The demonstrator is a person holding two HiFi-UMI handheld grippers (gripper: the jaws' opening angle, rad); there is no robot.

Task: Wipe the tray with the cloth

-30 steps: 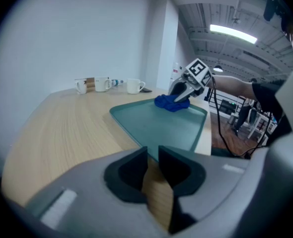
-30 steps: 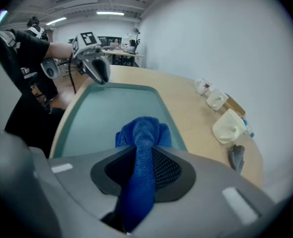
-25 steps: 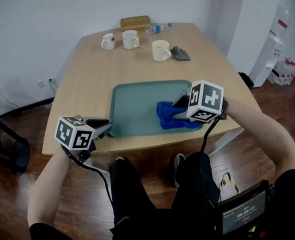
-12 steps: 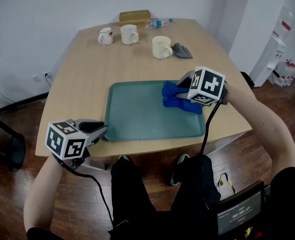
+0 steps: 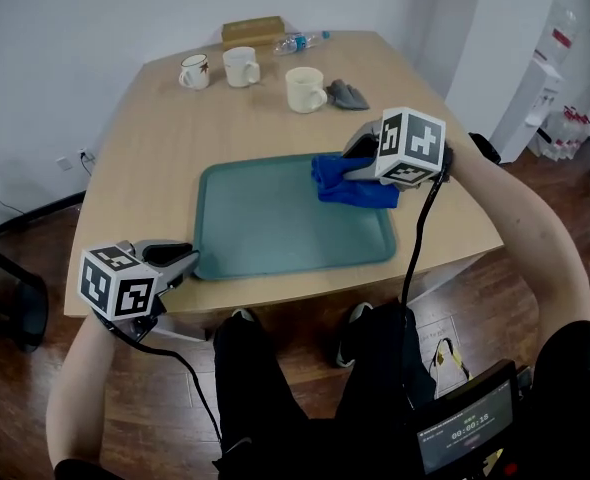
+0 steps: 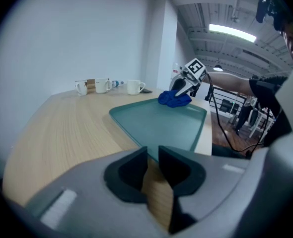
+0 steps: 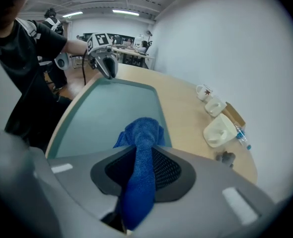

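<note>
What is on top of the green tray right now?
Only a blue cloth, bunched at the far right corner of the tray and clamped in the right tool. The rest of the tray is bare. The patch beneath the cloth is covered from view.

Wooden table point(image 5: 155, 158) bears tray point(image 5: 275, 223), mugs point(image 5: 304, 90), box point(image 5: 252, 30), bottle point(image 5: 297, 41), rag point(image 5: 347, 94).
</note>
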